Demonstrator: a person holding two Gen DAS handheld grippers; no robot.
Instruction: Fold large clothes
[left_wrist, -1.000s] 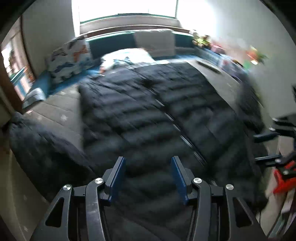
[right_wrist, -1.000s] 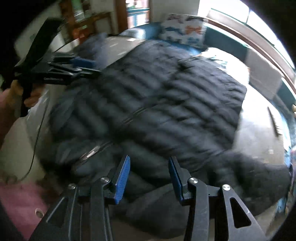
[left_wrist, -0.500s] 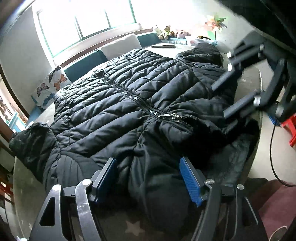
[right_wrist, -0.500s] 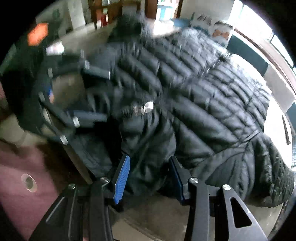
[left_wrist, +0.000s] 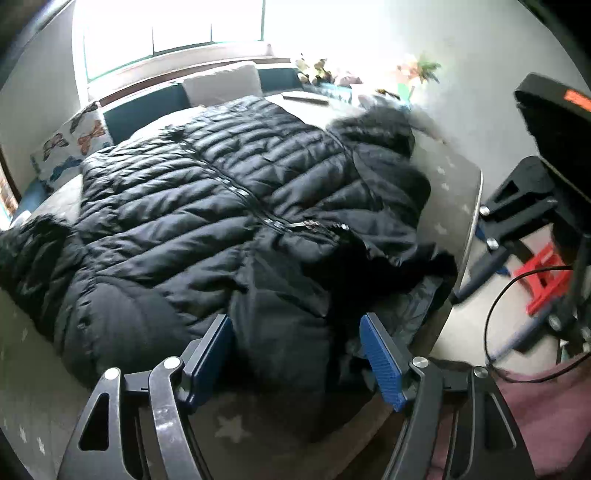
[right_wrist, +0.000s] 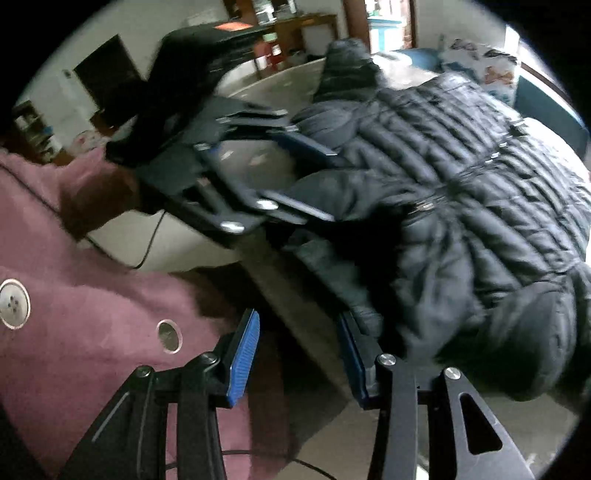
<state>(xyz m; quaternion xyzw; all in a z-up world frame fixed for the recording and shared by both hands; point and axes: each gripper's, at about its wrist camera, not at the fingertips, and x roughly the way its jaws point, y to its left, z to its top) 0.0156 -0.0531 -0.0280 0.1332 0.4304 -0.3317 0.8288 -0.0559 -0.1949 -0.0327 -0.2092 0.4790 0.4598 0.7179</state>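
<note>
A large black puffer jacket (left_wrist: 221, 206) lies spread front-up on a grey star-patterned table (left_wrist: 450, 184), its zipper running down the middle. My left gripper (left_wrist: 295, 354) is open, its blue pads on either side of the jacket's near hem. The jacket also shows in the right wrist view (right_wrist: 480, 184). My right gripper (right_wrist: 299, 354) is open and empty at the table's near edge, just beside the jacket's hem. The left gripper (right_wrist: 314, 181) shows there too, open over the hem. The right gripper shows blurred at the right of the left view (left_wrist: 491, 310).
A teal bench with a butterfly cushion (left_wrist: 74, 144) and a white cushion (left_wrist: 221, 85) runs along the window at the back. A flat dark object (left_wrist: 304, 98) lies on the far table. A red stool (left_wrist: 543, 280) stands on the floor. My pink sleeve (right_wrist: 92, 314) fills the lower left.
Both grippers have come down to the jacket's near hem. The right gripper has swung off the jacket toward the table edge. Both stay open.
</note>
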